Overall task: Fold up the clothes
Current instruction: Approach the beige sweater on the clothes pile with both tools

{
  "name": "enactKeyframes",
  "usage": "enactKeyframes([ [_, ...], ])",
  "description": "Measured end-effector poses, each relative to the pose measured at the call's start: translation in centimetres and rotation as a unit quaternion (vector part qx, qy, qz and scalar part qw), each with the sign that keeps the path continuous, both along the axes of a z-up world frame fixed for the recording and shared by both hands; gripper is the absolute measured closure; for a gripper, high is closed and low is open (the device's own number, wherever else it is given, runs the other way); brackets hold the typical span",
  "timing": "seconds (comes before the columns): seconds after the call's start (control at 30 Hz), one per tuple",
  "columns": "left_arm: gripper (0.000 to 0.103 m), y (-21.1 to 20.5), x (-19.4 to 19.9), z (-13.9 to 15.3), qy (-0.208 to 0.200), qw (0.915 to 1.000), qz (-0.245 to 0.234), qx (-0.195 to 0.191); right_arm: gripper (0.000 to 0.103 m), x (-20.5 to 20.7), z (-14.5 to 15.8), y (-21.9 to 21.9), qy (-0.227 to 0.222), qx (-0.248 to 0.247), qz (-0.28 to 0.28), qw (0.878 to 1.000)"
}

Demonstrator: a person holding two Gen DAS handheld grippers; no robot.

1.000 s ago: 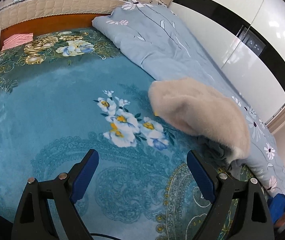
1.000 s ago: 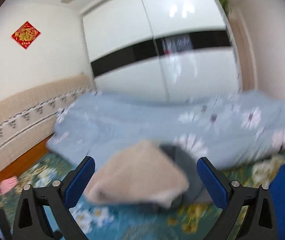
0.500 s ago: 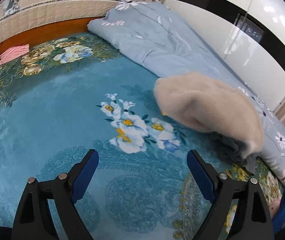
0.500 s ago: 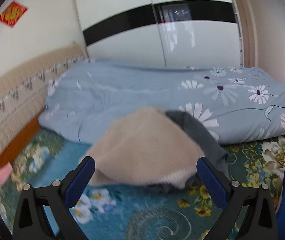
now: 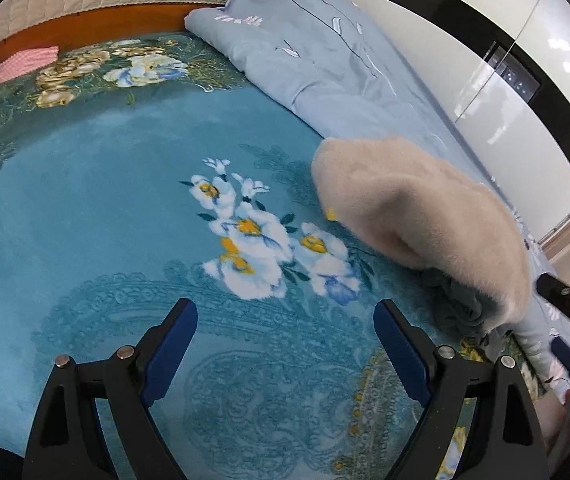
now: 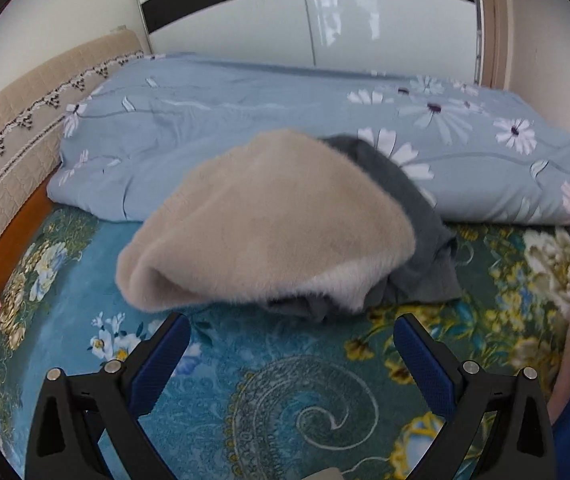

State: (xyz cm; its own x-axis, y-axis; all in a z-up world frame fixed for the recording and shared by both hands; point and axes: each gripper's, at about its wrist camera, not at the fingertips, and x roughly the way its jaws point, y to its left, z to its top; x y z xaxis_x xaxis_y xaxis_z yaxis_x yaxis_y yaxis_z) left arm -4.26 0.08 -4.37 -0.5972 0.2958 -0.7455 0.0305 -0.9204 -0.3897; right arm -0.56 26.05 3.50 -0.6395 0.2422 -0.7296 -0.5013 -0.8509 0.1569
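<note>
I am looking at the soft beige fleece garment [image 6: 261, 224], which is lying in a rounded heap on the teal flower-patterned bed blanket [image 6: 285, 380], and I am placing everything else from that heap. A dark grey knitted garment [image 6: 417, 240] is bunched under it and poking out on the far right side, and behind both, touching them, the long pale blue daisy-print duvet [image 6: 325, 120] is running along the bed.

My right gripper [image 6: 291, 354] is hovering just short of the heap's near edge, with its blue-padded jaws standing wide apart and holding nothing. The heap is sitting straight ahead of it and slightly left, with its long axis running from near left to far right across my line of reach. The loose open edge, where the paler lining and grey fabric are showing, is the part nearest this gripper.

My left gripper [image 5: 285, 350] is also spread wide and empty, facing bare blanket. From there the fleece [image 5: 417, 208] is lying forward and off to the right, well apart from the jaws.

So I am judging the right gripper the nearer one, and the next reach is calling for a short advance to that open edge, taking care to pinch only one garment.
</note>
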Motion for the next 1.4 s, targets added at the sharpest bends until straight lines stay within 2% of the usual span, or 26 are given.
enactKeyframes([
  [0.13, 0.013, 0.5, 0.1, 0.2, 0.010, 0.9998, -0.013, 0.006, 0.000, 0.3, -1.5, 0.0, -0.011, -0.013, 0.008, 1.000],
  [0.4, 0.012, 1.0, 0.2, -0.1, 0.003, 0.9997, -0.015, 0.019, 0.000, 1.7, -0.6, -1.2, -0.024, 0.013, 0.021, 0.999],
  [0.73, 0.012, 1.1, 0.7, 0.3, 0.009, 0.9996, -0.009, 0.026, 0.000, 2.6, 1.2, -1.8, -0.008, 0.020, 0.039, 0.999],
  [0.97, 0.012, 1.3, 0.8, 0.2, 0.007, 0.9996, -0.010, 0.026, 0.000, 2.4, 0.9, -2.5, -0.011, 0.019, 0.051, 0.998],
  [1.1, 0.012, 1.2, 0.7, 0.0, 0.003, 0.9995, -0.008, 0.029, 0.000, 0.7, 0.9, -2.8, -0.019, 0.014, 0.054, 0.998],
  [1.4, 0.012, 0.9, 0.1, 0.6, 0.008, 0.9992, -0.021, 0.034, 0.000, -1.6, 0.4, 1.6, -0.038, -0.022, 0.082, 0.996],
])
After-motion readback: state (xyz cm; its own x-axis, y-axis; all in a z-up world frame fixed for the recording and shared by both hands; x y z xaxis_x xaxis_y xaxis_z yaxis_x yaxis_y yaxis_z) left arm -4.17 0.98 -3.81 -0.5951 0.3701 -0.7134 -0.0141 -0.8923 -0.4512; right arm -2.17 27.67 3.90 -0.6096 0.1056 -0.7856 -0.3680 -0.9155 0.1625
